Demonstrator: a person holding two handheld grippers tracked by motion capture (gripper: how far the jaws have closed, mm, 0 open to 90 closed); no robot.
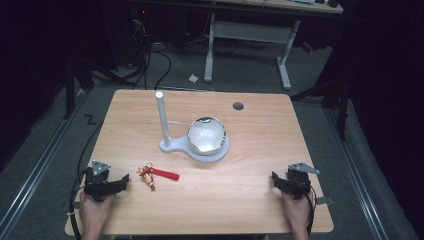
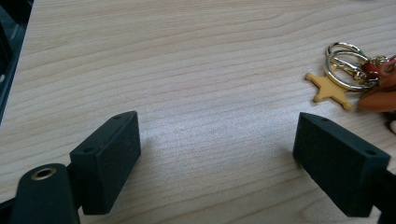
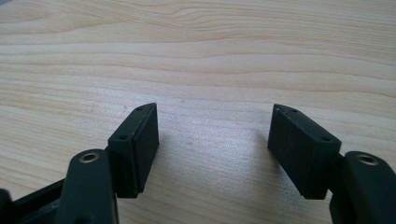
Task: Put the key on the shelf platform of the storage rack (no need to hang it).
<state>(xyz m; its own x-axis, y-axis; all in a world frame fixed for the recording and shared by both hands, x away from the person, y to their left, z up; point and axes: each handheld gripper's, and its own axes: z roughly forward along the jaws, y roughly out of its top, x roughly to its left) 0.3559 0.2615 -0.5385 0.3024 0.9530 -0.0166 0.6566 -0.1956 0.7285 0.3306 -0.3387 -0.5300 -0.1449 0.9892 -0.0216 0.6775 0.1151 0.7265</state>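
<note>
Left tongs [image 1: 121, 183] sit at the near-left corner of the bench [image 1: 260, 195], held in a hand [image 1: 93, 212], jaws wide apart with bare wood between them. Nothing gripped.

Keychain [image 1: 154, 176] lies flat on the bench just right of the left tongs, not touching them. It has a red strap running to the right, a small figure charm at the near end, and gold rings. In the left gripper view the keychain [image 2: 355, 74] sits past the right-hand jaw, toward the frame's upper right: gold rings, a yellow star charm [image 2: 328, 89], and red-brown bits cut off by the frame edge. It lies outside the gap between the jaws.

Right tongs [image 1: 278, 181] are at the near-right of the bench, well apart from the keychain, jaws also spread. The right gripper view shows plain wood grain between the two pads, nothing held.

Mid-bench: white stand [image 1: 170, 146] with an upright post [image 1: 162, 117] and a thin side peg. On its round base sits a white bowl [image 1: 206, 135], tilted toward the camera, rim glinting. The stand is beyond the keychain, clear of both tongs.

Far side of the bench top has a round cable hole [image 1: 238, 106]. Beyond the bench: dark floor, cables, and the white legs of another desk [image 1: 285, 65].
</note>
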